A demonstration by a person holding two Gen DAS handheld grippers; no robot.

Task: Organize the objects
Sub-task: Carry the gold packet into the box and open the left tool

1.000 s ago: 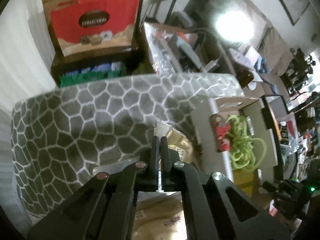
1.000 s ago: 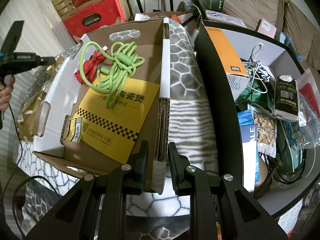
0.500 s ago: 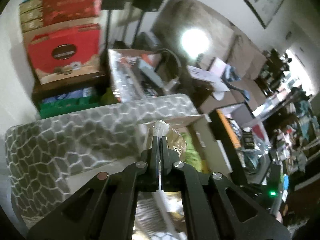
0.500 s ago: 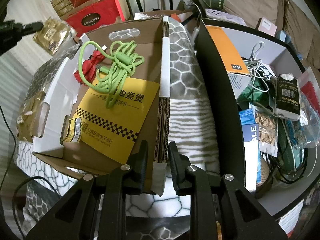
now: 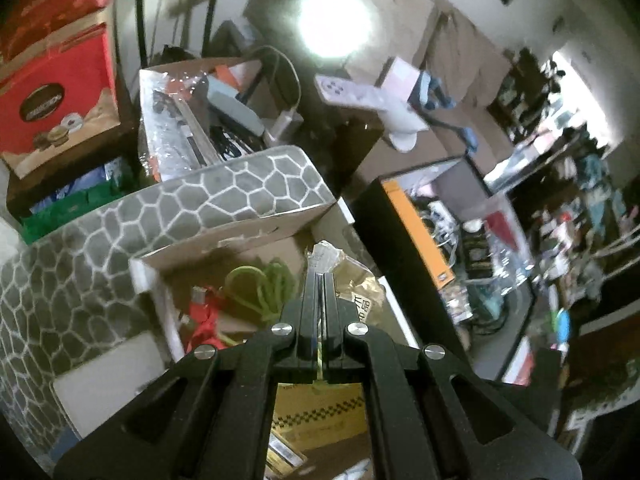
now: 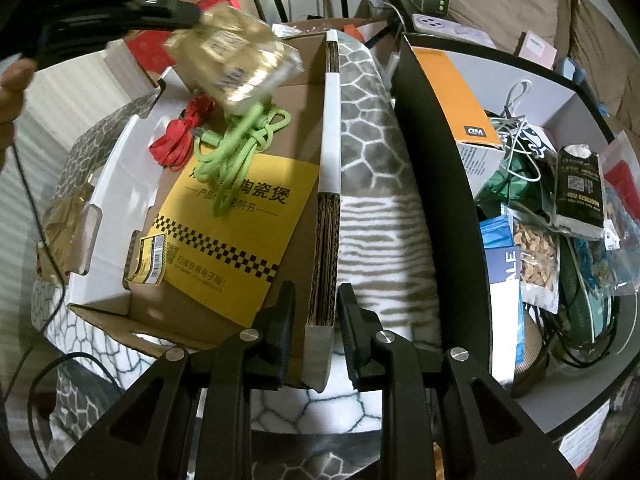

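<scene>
My left gripper is shut on the top edge of a gold packet, which hangs over the far end of the open cardboard box. In the right wrist view the left gripper holds the blurred gold packet above the green cable and red cable in the box. My right gripper is shut on the box's right wall. A yellow leaflet lies on the box floor.
A second gold packet lies left of the box on the grey patterned cushion. A black bin at the right holds snack bags, cables and an orange box. Red cartons stand behind.
My left gripper has lifted the gold packet from the cushion and carried it right, over the box. My right gripper has stayed on the box wall.
</scene>
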